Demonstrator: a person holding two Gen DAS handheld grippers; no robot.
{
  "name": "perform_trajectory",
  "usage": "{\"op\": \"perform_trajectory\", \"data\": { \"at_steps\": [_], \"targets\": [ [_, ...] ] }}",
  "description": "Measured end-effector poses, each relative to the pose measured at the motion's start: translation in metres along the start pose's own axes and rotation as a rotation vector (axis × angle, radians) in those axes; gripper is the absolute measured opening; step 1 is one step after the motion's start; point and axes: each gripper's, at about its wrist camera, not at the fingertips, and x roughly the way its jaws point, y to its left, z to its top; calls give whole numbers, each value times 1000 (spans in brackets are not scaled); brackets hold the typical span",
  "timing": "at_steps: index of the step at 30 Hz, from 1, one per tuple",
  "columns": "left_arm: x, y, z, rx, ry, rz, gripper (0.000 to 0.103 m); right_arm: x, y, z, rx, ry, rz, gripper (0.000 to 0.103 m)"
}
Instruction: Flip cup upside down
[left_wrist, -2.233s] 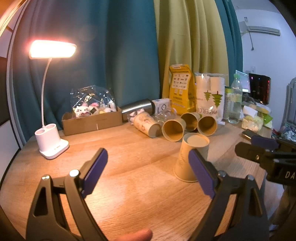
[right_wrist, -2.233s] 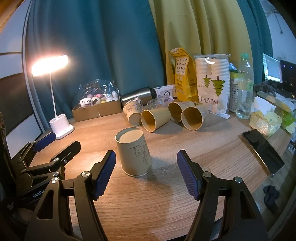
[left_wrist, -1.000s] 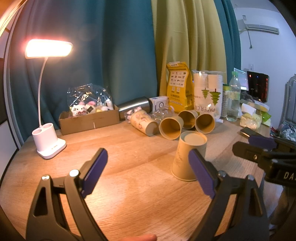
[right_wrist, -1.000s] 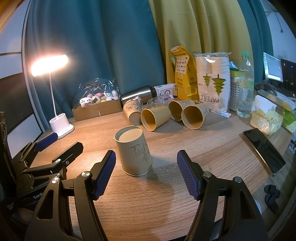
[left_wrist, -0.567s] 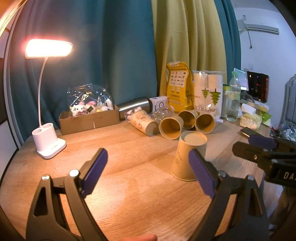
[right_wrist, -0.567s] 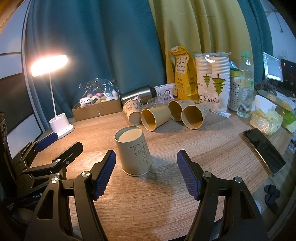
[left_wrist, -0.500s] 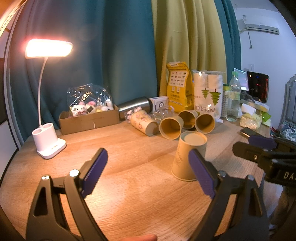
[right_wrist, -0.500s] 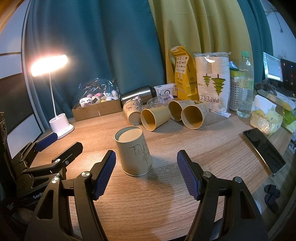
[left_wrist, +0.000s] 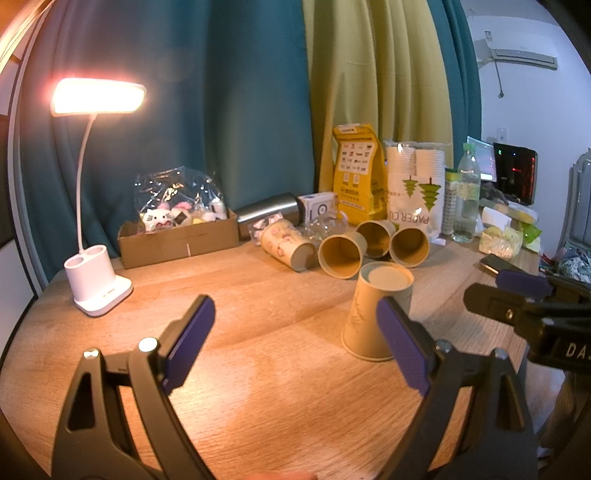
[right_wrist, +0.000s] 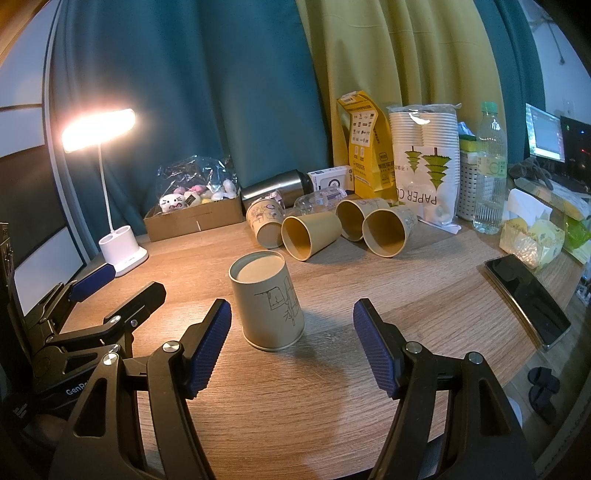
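A tan paper cup (right_wrist: 266, 301) stands upside down on the wooden table, base up, with a line drawing on its side. It also shows in the left wrist view (left_wrist: 373, 312), partly behind my left gripper's right finger. My right gripper (right_wrist: 291, 341) is open and empty, just in front of the cup, not touching it. My left gripper (left_wrist: 295, 341) is open and empty, to the left of the cup. Each gripper shows at the edge of the other's view.
Several paper cups (right_wrist: 310, 236) lie on their sides behind the standing cup. A lit desk lamp (right_wrist: 123, 254) stands far left, next to a cardboard box (right_wrist: 194, 218). A yellow bag, a pack of paper cups (right_wrist: 424, 162) and a water bottle stand behind. A phone (right_wrist: 526, 299) lies right.
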Motion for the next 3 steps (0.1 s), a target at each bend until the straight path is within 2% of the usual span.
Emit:
{"op": "perform_trajectory", "data": {
  "at_steps": [3],
  "targets": [
    [0, -1, 0, -2, -1, 2, 90, 0, 0, 0, 0, 0, 1, 72]
  ]
}}
